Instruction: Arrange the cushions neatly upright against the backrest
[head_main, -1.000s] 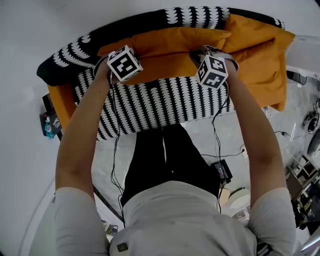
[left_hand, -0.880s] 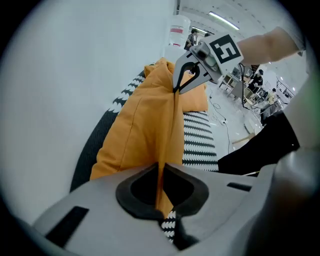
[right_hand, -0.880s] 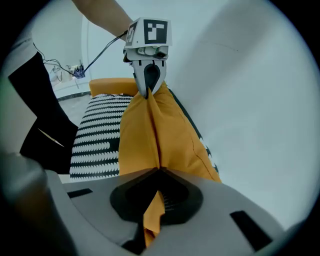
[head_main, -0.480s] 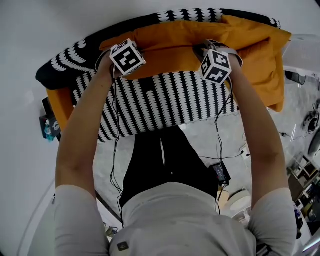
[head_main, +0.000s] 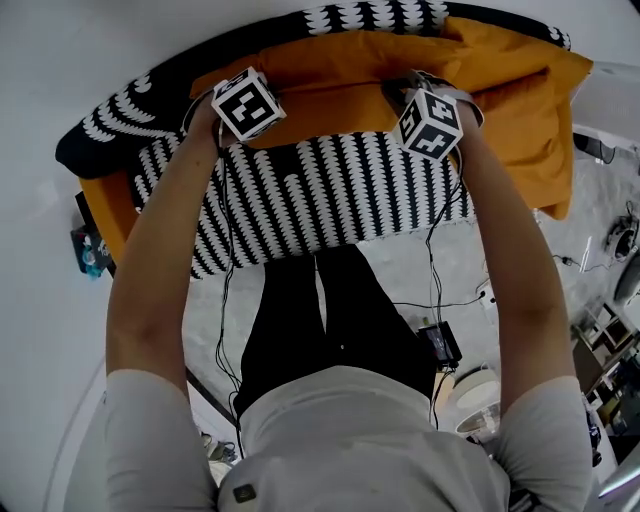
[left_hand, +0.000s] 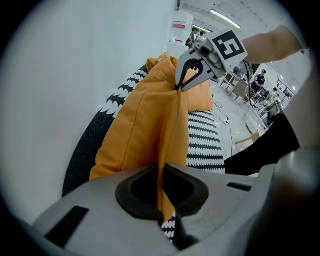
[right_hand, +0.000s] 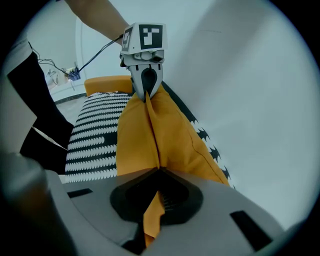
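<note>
While both arms reach forward and steeply down, the left tongs (left_hand: 162, 197) and right tongs (right_hand: 152, 205) pinch the orange cushion (head_main: 330, 75) top edge, fully closed; the head view hides their tips.

Light grey short-sleeved tee (head_main: 350, 430), black trousers (head_main: 330, 320). Pale grey left gripper (left_hand: 162, 172) and right gripper (right_hand: 155, 172), dark pads (left_hand: 122, 195), black-and-white marker cubes (head_main: 247, 103) on top, thin black cables (head_main: 432, 250) dangling.

floor: black box (head_main: 440, 343); white round thing (head_main: 477, 386), maybe a fan | left edge: teal item (head_main: 92, 256)
</note>
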